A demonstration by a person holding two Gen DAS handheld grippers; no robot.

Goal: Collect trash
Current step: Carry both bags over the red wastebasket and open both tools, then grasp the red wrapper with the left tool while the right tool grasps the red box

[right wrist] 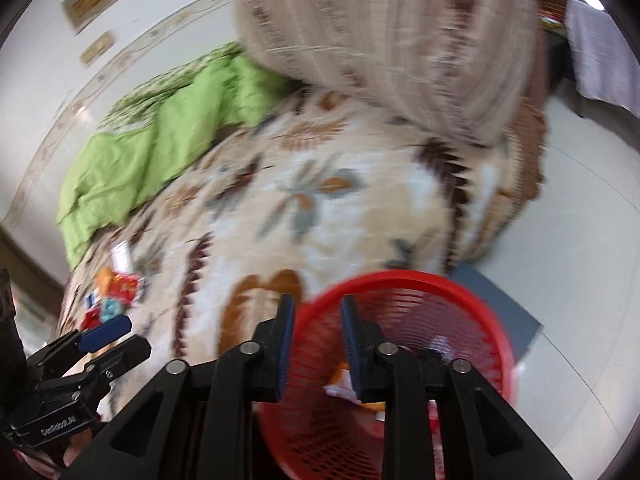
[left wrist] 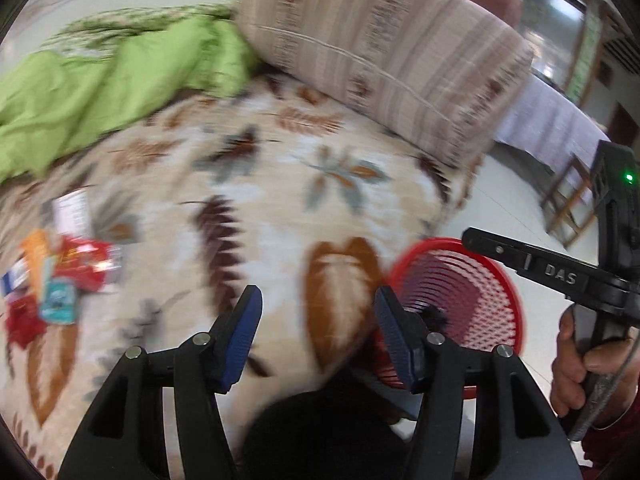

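A heap of wrappers is seen at the far left of the blanket, well apart from both grippers; in the right wrist view the same heap lies just beyond the left gripper's blue pad. The pieces are judged to be thin foil and paper: light, limp, slippery and easily crushed, so each is best pinched at a raised edge or crumpled corner, not pressed flat into the soft blanket. The left gripper is held with its jaws apart and nothing between them, over bare blanket. Further right, the red basket stands on the floor against the bed's edge, with some scraps already visible inside, though blurred. The right gripper is seen above the basket's rim, its jaws parted narrowly and nothing gripped between them.
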